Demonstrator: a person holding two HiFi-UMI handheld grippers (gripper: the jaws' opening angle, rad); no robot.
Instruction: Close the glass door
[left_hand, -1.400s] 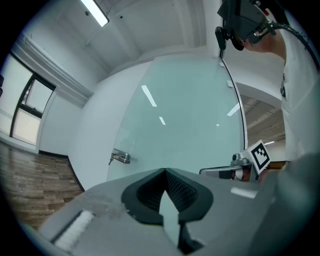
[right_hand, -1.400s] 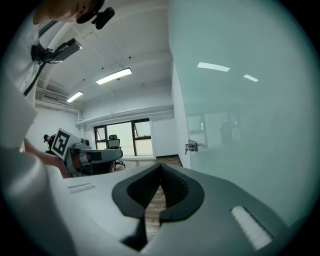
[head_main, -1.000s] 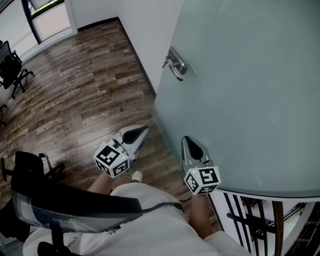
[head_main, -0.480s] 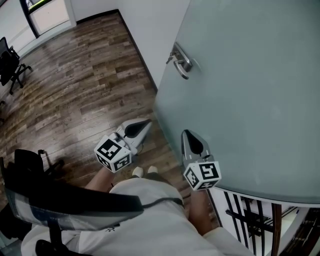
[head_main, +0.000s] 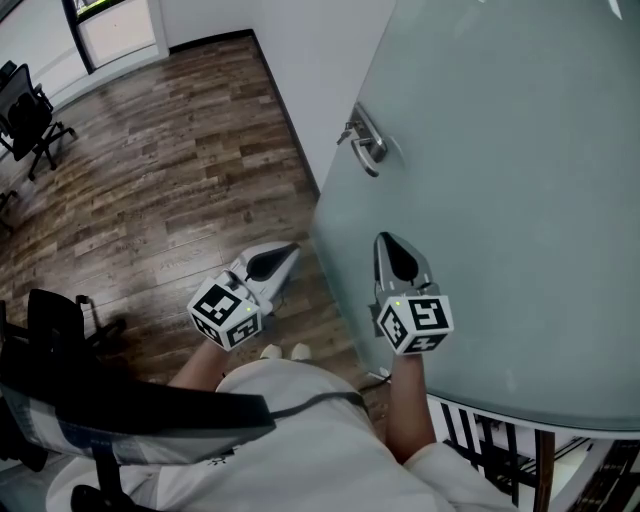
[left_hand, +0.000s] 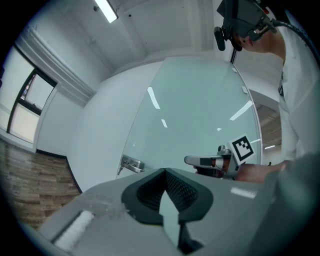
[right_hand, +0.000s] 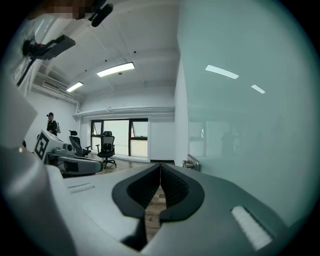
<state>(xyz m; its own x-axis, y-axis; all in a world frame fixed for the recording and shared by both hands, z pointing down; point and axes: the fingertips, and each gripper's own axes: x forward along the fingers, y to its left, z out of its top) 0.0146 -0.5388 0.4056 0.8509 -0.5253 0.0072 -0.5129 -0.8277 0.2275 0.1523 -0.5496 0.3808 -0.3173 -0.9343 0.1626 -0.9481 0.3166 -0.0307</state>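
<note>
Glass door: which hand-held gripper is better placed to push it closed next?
Right, probably. The right hand-held gripper, jaws shut, points along the glass door just below its handle. The left hand-held gripper hangs over the wood floor, off the door's edge.

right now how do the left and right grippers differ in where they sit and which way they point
The right gripper shows against the glass door, below its handle; the left gripper is over the wooden floor. The right gripper points straight up the head view; the left gripper slants toward the door's edge. Both have jaws shut and empty.
</note>
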